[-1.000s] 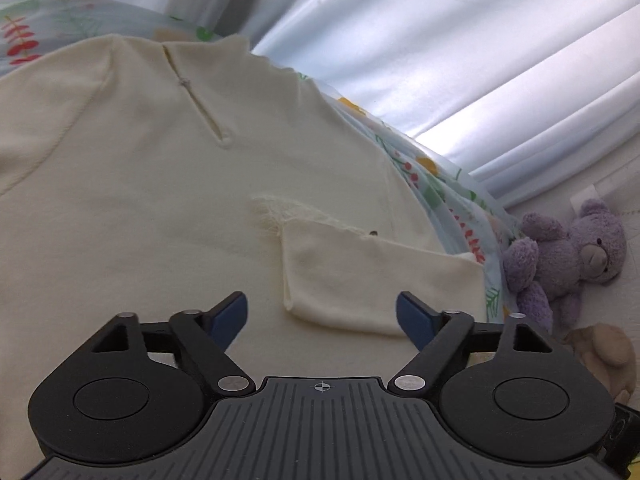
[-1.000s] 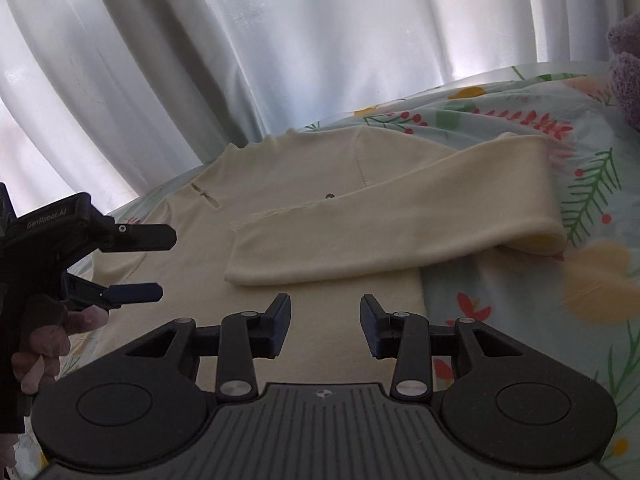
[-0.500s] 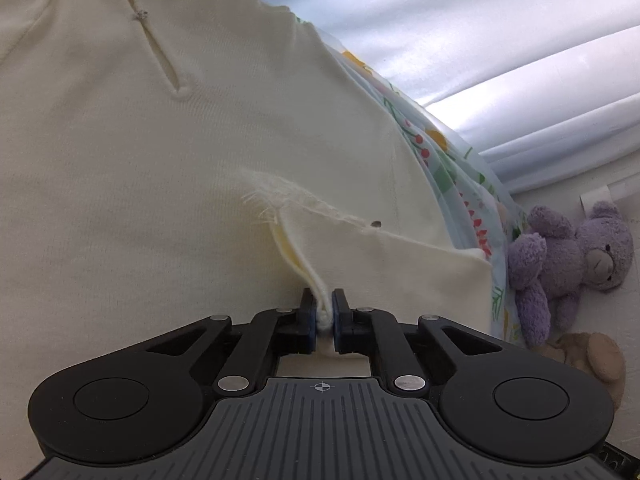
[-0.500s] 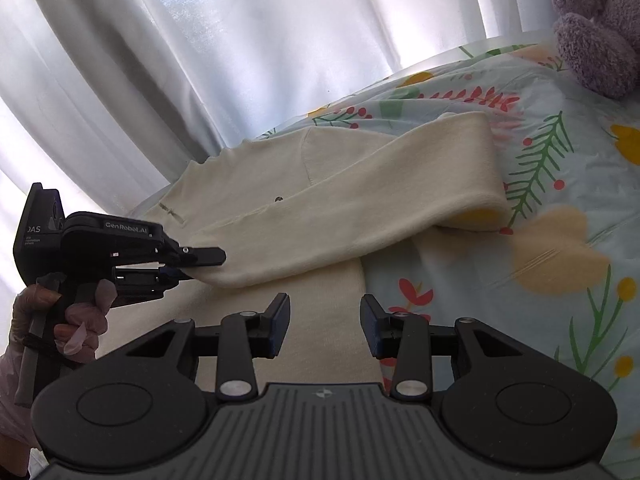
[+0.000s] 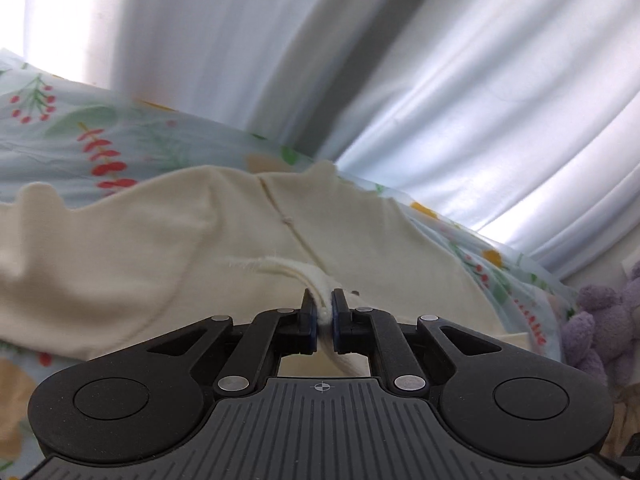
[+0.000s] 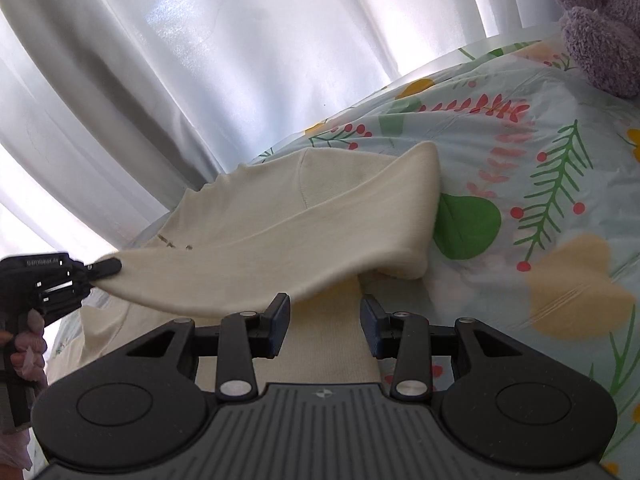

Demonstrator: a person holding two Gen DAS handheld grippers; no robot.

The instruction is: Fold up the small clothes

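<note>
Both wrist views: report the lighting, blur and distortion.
Left wrist: bright backlit curtain, motion-blurred bedsheet, left hand-held gripper sharp on the sleeve cuff. Right wrist: curtain glare, sharper cream top, fisheye-curved edges.

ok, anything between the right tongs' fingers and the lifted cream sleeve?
Nothing. In the right wrist view the open right tongs hang just below the cream knit sleeve, which the left tongs pinch at the cuff; only the garment's body shows through the gap.

Bright daylight glows through the sheer white pleated curtain (image 5: 360, 80), blowing out patches near the top. The left wrist view is motion-blurred; fisheye curvature bends both frames' edges, corners dark.
</note>
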